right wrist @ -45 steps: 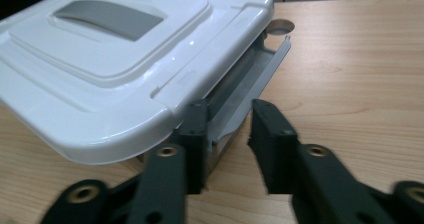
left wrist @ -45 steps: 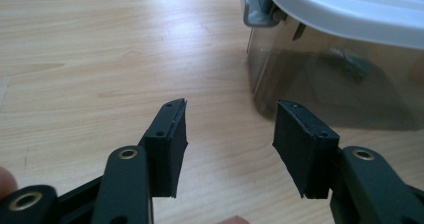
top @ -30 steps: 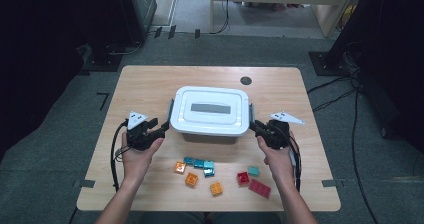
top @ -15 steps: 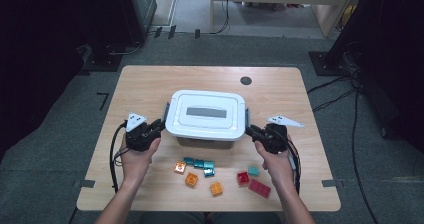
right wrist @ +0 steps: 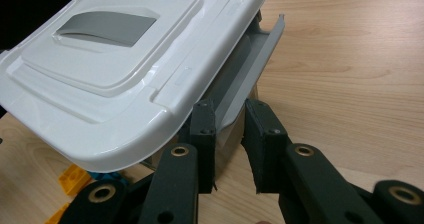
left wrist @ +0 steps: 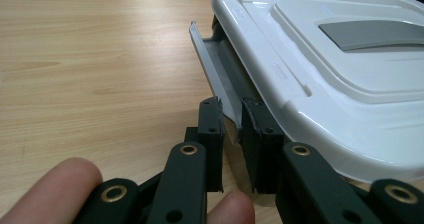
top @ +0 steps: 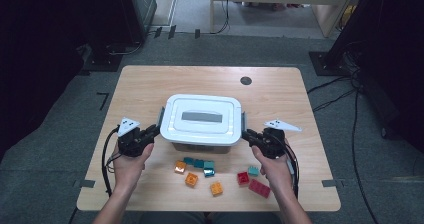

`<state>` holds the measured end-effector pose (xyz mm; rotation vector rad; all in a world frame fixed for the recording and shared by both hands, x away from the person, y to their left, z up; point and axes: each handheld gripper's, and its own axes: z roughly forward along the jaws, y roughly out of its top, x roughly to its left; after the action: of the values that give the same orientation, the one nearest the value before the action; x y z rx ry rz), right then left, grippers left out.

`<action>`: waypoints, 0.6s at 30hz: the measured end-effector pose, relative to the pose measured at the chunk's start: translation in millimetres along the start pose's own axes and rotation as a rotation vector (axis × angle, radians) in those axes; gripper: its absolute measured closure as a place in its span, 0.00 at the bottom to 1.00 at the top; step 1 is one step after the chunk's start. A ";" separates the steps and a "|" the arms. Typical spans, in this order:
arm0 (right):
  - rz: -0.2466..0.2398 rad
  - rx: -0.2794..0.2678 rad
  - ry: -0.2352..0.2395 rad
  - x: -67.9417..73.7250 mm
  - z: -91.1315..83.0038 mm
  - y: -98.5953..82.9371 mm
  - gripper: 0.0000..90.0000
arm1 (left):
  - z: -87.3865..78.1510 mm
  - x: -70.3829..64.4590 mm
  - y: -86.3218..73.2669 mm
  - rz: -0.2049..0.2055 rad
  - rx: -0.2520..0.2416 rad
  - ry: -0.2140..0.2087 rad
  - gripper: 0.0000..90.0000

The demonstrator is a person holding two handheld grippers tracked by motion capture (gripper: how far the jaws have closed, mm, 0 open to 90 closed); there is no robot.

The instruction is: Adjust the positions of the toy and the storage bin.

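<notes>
- Both grey latches of the white box (top: 202, 120) were flipped out: the left latch (left wrist: 215, 69) at 9 o'clock, the right latch (right wrist: 252, 66) at 3 o'clock.
- Each latch was straddled by parted jaws, left gripper (left wrist: 231, 115) and right gripper (right wrist: 231, 115), neither clamped.
- The lid (top: 202, 115) remained to be lifted; the blocks (top: 200, 164) at 6 o'clock lay unpacked.

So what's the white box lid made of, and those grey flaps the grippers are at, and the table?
The white lid looks like glossy moulded plastic: it shines and has smooth rounded edges. The grey side latches look like duller, matte plastic, thin and slightly curved. The table shows pale wood grain with a smooth finish; whether it is solid wood or a laminate is unclear.
</notes>
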<state>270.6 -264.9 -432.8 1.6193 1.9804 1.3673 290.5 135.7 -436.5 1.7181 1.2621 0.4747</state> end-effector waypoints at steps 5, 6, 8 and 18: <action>-0.051 0.008 -0.017 13.7 0.7 -3.2 0.84 | -7.1 6.1 -5.9 -0.016 -0.017 -0.002 0.88; -0.051 0.008 -0.017 13.7 0.7 -3.2 0.84 | -7.1 6.1 -5.9 -0.016 -0.017 -0.002 0.87; -0.037 -0.004 0.000 13.4 1.1 -2.6 0.81 | -6.1 7.5 -6.2 -0.025 -0.020 -0.013 0.86; -0.092 -0.043 -0.054 14.9 -7.7 7.2 0.61 | -5.2 11.1 -3.9 -0.017 -0.012 0.083 0.55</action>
<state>264.6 -256.3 -417.8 1.5102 1.9551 1.3095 289.0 148.1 -439.4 1.6911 1.3288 0.5474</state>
